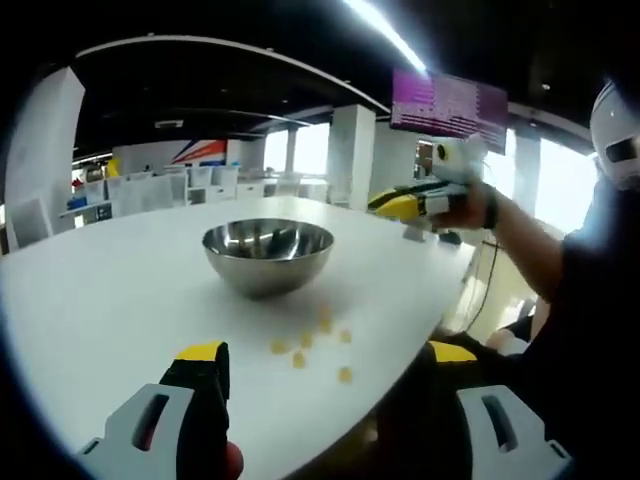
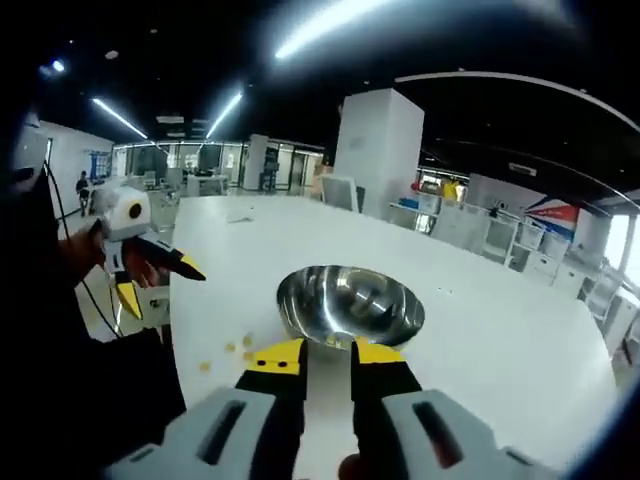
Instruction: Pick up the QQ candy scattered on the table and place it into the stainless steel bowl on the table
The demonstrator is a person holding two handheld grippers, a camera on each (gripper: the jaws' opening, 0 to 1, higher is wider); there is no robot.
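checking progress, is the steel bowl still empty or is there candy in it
Cannot tell for sure. The stainless steel bowl sits upright, its visible inside showing only reflections, while yellow candies lie scattered on the table beside it.

candies (image 1: 318, 345) blurred, bowl (image 2: 350, 305) rim tool-hidden

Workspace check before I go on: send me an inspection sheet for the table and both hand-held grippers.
Surface: white table, bare around the job's things.
Job's things: stainless steel bowl upright; contents unclear. Yellow candies scattered on the table beside it.
Clutter: nothing seen.
Grippers: left hand-held gripper open, above the candies. Right hand-held gripper open with a narrow gap, nothing between the jaws.
Cables: nothing seen on the table.
Surroundings: open office, white pillars, wall screen.
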